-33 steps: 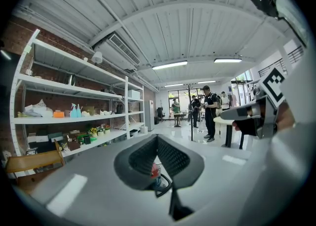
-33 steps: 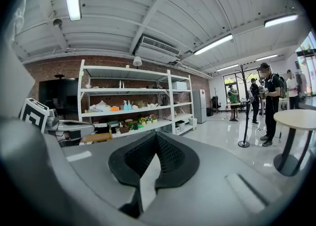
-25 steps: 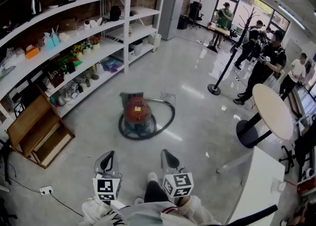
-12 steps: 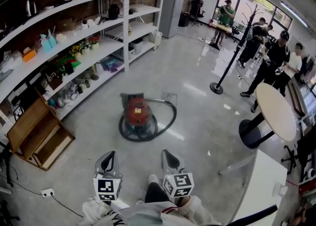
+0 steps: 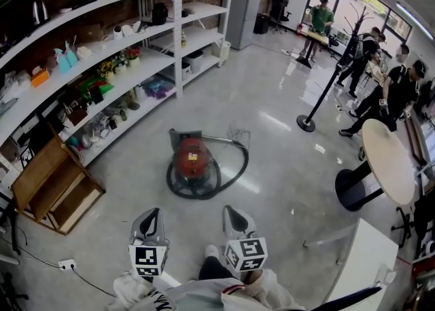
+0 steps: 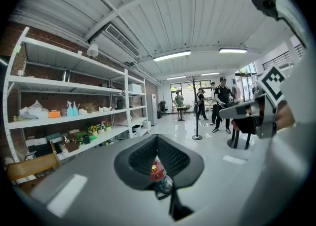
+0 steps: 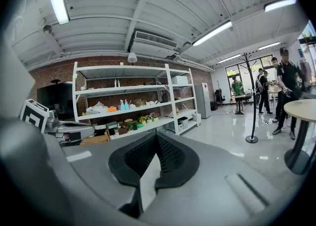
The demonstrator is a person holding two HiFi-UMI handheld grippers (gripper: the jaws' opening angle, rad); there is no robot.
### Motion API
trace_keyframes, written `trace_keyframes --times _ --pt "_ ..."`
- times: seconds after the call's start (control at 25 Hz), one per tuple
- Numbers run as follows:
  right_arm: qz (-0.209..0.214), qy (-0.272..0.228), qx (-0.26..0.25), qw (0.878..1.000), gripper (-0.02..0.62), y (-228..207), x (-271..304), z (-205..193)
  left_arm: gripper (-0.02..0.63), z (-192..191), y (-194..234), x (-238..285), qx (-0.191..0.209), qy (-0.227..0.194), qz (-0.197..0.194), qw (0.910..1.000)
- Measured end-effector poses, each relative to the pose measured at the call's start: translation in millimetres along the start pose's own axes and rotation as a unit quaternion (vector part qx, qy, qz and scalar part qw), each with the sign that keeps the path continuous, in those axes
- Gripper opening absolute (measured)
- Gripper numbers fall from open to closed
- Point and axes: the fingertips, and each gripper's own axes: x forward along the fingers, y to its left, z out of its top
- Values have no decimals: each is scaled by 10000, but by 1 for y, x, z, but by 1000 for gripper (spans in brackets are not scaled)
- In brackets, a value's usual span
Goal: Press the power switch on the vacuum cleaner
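The red vacuum cleaner (image 5: pixel 192 160) stands on the grey floor ahead of me, its black hose (image 5: pixel 234 167) looped around its base. It also shows small through the slit between the left gripper's pads, as the vacuum cleaner (image 6: pixel 159 178). My left gripper (image 5: pixel 149 220) and right gripper (image 5: pixel 233 218) are held side by side low in the head view, well short of the vacuum cleaner and apart from it. Both are shut with nothing held. In their own views the left gripper (image 6: pixel 158 143) and the right gripper (image 7: pixel 157 143) have their jaws meeting at the tips.
White shelving (image 5: pixel 136 65) full of small items runs along the left. A wooden crate (image 5: pixel 51 184) sits below it, and a power strip (image 5: pixel 66 263) lies on the floor. A round table (image 5: pixel 387 160), a stanchion pole (image 5: pixel 309 123) and several people are at the right.
The head view has shifted slightly, so the vacuum cleaner sits a little lower and to the right. People at the back right have moved. Both grippers keep their place.
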Motion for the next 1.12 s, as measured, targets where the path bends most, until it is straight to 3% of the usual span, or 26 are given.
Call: trace_keyframes --times 0.64,1.12 --pt "355 119 128 9992 0 -66 68 19 0 17 -8 84 42 266 305 9992" --pt "477 96 274 9984 0 -111 101 29 0 37 -19 135 205 230 407 9987"
